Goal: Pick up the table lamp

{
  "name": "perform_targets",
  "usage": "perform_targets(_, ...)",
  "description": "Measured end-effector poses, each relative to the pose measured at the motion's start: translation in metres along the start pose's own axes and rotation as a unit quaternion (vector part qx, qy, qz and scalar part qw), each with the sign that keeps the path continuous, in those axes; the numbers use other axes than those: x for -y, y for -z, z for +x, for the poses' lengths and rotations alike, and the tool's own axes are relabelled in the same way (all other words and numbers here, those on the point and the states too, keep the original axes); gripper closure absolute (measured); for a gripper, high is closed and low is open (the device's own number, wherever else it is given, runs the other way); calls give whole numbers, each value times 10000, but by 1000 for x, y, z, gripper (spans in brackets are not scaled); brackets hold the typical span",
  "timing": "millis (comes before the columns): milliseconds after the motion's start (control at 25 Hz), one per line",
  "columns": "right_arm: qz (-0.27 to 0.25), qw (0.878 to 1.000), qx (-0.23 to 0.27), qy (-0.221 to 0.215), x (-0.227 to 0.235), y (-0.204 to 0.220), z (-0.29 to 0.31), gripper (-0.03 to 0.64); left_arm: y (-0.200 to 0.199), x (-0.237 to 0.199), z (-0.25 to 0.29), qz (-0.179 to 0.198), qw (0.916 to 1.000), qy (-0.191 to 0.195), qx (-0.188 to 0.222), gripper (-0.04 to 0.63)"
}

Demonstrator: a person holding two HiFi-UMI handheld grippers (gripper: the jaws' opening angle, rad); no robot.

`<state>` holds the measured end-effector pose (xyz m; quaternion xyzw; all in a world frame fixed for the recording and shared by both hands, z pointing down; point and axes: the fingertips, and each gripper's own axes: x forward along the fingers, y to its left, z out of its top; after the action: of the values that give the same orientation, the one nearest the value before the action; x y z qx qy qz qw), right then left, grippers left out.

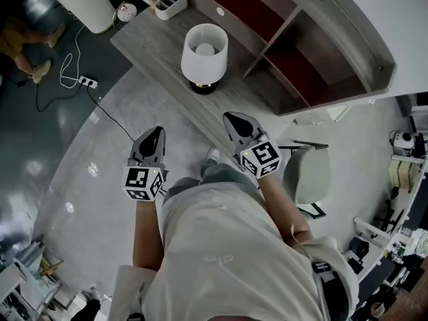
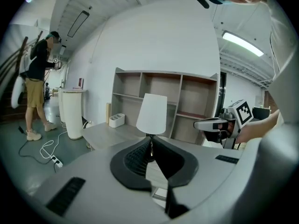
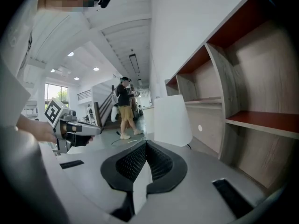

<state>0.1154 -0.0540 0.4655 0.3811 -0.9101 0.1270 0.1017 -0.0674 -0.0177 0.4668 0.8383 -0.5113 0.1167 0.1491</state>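
The table lamp (image 1: 204,53) has a white shade and a dark base, and stands on the grey wooden desk (image 1: 157,39). Both grippers hover short of the desk's near edge, pointing toward the lamp and not touching it. My left gripper (image 1: 158,132) is below and left of the lamp, jaws together and empty. My right gripper (image 1: 231,118) is below and right of it, also shut and empty. In the left gripper view the lamp (image 2: 152,114) rises just beyond the shut left gripper (image 2: 150,142). In the right gripper view the shade (image 3: 172,121) stands beyond the shut right gripper (image 3: 145,144).
A white organiser box (image 1: 170,2) sits at the desk's far end. A shelf unit (image 1: 294,52) with red-backed compartments runs behind the lamp. A grey chair (image 1: 307,176) stands to the right. A power strip (image 1: 87,81) lies on the floor at left, near a person (image 2: 37,83).
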Motion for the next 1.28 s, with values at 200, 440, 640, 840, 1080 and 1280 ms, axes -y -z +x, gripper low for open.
perform_targets(200, -16, 10000, -51, 20, 23, 12, 14, 591, -8, 0, 19, 100, 9998, -14, -160, 580)
perform_targets(440, 45, 9998, -148, 97, 33, 30, 34, 591, -10, -14, 24, 86, 9995, -76, -296, 580)
perform_targets(640, 112, 9990, -223, 382, 44, 46, 62, 589, -7, -40, 27, 79, 9989, -27, -458, 580)
perform_targets(840, 149, 9965, -180, 797, 54, 57, 89, 573, -11, -72, 22, 184, 9981, 58, -589, 580)
perform_targets(1080, 65, 9927, -147, 1199, 64, 81, 127, 505, -4, -111, 17, 370, 9963, 117, -773, 580)
perform_targets(1280, -135, 9896, -122, 1427, 76, 96, 160, 470, 5, -140, 16, 390, 9951, 95, -907, 580)
